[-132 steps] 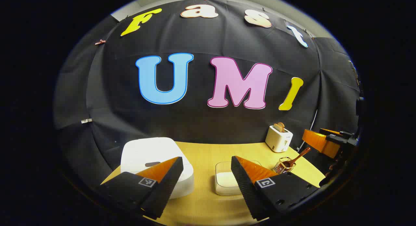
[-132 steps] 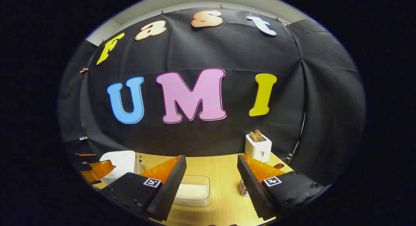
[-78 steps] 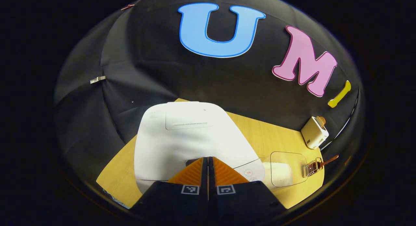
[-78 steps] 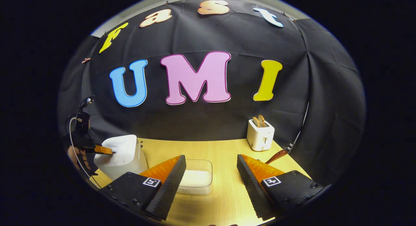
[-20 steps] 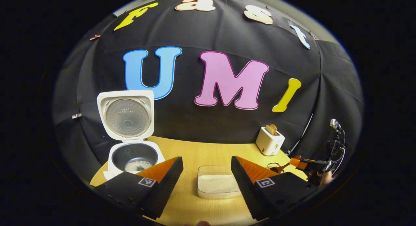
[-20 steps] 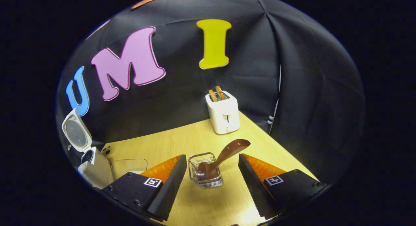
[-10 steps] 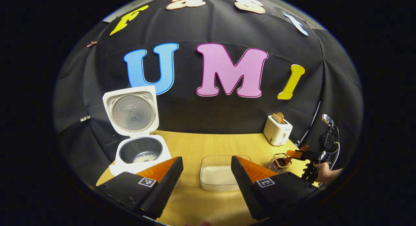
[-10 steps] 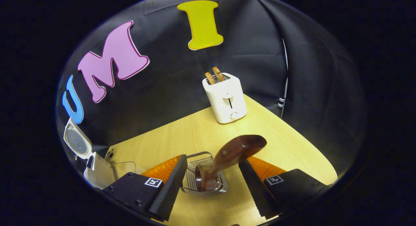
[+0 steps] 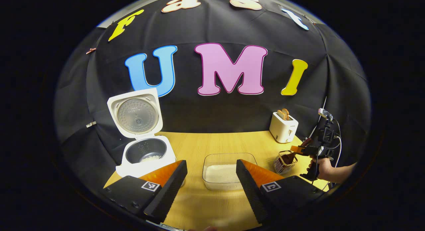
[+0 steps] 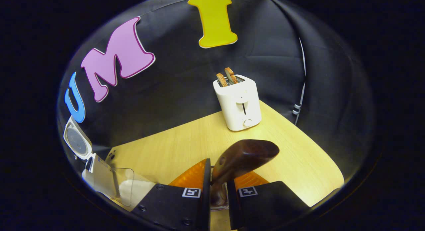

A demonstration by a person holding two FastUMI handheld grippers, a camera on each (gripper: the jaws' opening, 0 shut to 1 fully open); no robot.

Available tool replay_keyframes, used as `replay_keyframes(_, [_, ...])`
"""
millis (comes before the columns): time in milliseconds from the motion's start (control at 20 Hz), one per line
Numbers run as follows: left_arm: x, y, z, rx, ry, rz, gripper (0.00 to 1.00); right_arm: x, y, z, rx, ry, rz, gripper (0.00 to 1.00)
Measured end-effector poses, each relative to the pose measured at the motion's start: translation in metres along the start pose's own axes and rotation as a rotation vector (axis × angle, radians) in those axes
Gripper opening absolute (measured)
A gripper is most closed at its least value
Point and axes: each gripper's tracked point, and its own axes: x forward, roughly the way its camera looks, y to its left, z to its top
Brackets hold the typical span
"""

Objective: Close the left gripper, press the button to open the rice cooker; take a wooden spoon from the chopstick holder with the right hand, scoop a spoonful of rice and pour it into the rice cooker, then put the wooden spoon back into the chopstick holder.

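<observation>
Between right gripper fingers, wooden spoon; table edge near.

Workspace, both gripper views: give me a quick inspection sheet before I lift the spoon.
Surface: wooden table, bare between the items.
Job's things: rice cooker lid up, some rice in the pot; clear rice container beside it; wooden spoon standing in the wire holder.
Clutter: white toaster with two slices up, at the table's back corner.
Grippers: right gripper shut on the spoon's handle, held by a hand; left gripper open, holding nothing, above the table's near edge.
Cables: a cable loops off the right gripper; a cord hangs down the wall behind the toaster.
Surroundings: black cloth wall.
</observation>
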Motion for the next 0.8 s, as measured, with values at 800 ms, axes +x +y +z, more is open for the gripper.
replay_keyframes(800, [0.011,0.078,0.006,-0.071,-0.064,-0.051,0.95,-0.074,0.081,0.102,-0.069,-0.198,-0.008,0.17])
